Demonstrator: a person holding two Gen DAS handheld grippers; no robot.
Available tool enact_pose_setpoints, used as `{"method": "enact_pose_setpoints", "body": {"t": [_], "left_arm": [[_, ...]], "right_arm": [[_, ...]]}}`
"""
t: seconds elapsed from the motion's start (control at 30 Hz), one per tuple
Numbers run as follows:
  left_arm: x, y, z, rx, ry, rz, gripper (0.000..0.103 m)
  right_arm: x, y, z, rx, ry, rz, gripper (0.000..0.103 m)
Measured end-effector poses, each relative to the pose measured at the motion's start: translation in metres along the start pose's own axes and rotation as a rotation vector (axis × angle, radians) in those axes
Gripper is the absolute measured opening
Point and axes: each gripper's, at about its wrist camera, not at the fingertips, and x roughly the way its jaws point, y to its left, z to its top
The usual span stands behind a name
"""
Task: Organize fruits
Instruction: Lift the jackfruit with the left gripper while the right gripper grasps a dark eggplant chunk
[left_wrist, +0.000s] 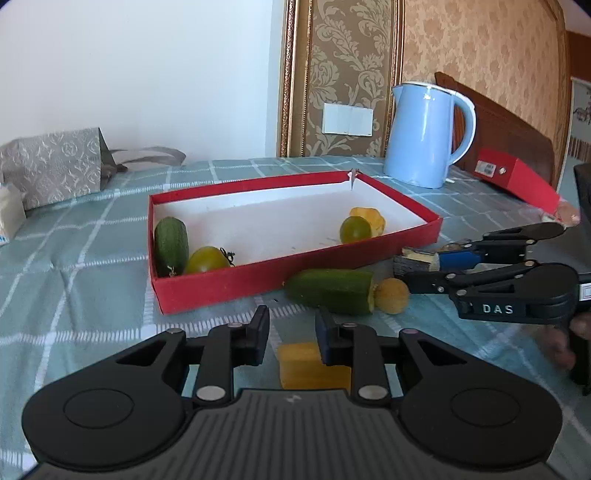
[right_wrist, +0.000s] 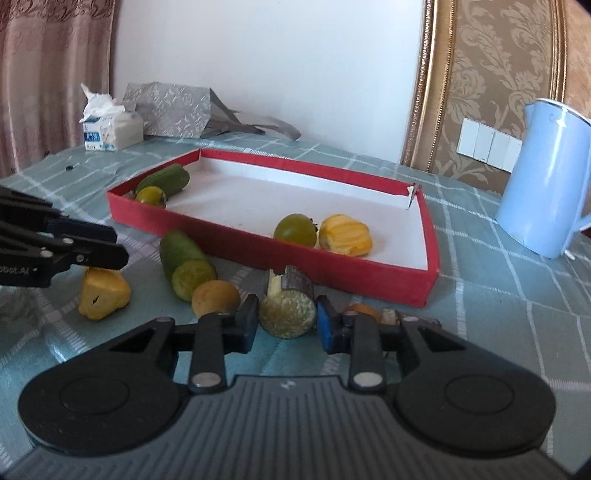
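A: 4 pieces sit in the red box (right_wrist: 236, 236): a cucumber (right_wrist: 166, 180) and a green tomato (right_wrist: 150, 195) at 1 end, another green tomato (right_wrist: 295, 229) and a yellow ridged fruit (right_wrist: 345, 235) at the other.

B: And outside it?

A: At least 4 on the table (right_wrist: 517, 314), all just in front of the box: a cut cucumber (right_wrist: 184, 266), a round yellow fruit (right_wrist: 215, 298), a yellow chunk (right_wrist: 104, 295) and a corn piece (right_wrist: 287, 312). Roughly half done, I'd say.

B: Gripper states?

A: Right hand-held gripper (right_wrist: 286, 325) has closed in on the corn piece, pads against both sides. Left hand-held gripper (left_wrist: 291, 334) is nearly closed over the yellow chunk (left_wrist: 312, 365); the chunk looks lower than the pads, so I can't tell whether it's gripped.

B: Next?

A: Probably lift the corn over the near wall into the box, then the other 3.
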Motion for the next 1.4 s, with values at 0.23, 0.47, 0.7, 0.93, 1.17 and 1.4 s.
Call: {"method": "enact_pose_setpoints", "body": {"t": [0.23,0.47,0.7,0.93,1.17,1.4], "left_arm": [[-0.023,0.0,-0.008,-0.023,-0.043,-0.104,0.03],[-0.018,-0.016,-0.01,0.039,-0.033,-0.076,0.051],[-0.01,-0.023,-0.013,0.083,0.003,-0.041,0.068],[-0.002,-0.016,-0.013,0.048,0.037,-0.008,0.049],[-0.012,-0.017,-0.012,0.051,-0.028,0.012,0.048],[-0.015,-0.012,0.004,0.038,-0.074,0.034,0.048]], "right_arm": [[-0.001,0.0,0.0,-0.004,-0.006,0.006,0.03],[-0.002,0.002,0.0,-0.011,-0.005,0.012,0.03],[-0.002,0.002,0.0,-0.011,-0.006,0.013,0.03],[-0.002,0.004,0.0,-0.016,-0.006,0.016,0.03],[-0.003,0.005,0.0,-0.016,-0.011,0.014,0.03],[-0.002,0.007,0.0,-0.024,-0.007,0.012,0.03]]}}
